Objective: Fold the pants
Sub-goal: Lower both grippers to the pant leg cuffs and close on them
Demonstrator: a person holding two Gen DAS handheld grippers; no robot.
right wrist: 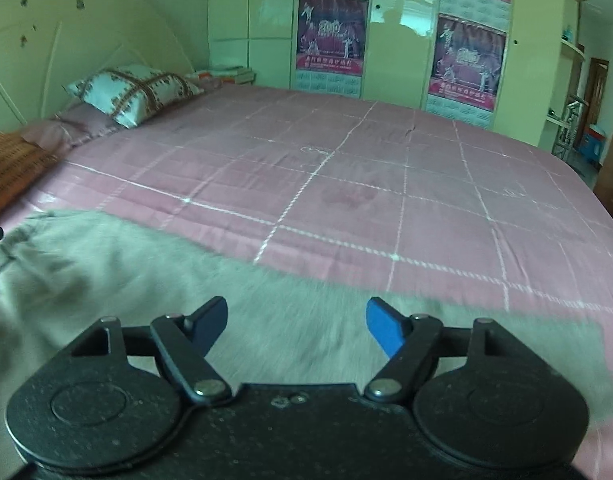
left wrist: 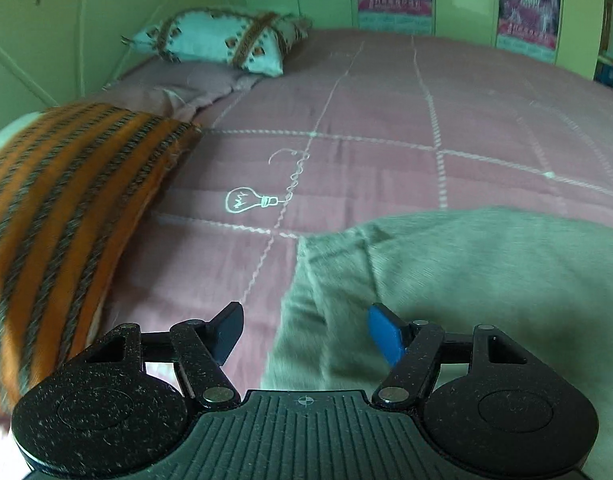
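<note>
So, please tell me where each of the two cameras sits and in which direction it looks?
Left wrist: sits on the left gripper, looking low across the pink bedspread toward the headboard pillows; its open fingers straddle the edge of the grey pants.
Right wrist: sits on the right gripper, facing the wardrobe with posters; its open fingers hover over the pants.
Shared: the pants, bedspread, patterned pillow, orange striped cushion.

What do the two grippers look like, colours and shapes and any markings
Both match: a speckled black body with two round discs, black linkage arms on silver pivots, one black finger, one blue. The left gripper has a ribbed centre plate with a small crosshair mark; the right gripper has a plain one. No cables or sleeves show.
</note>
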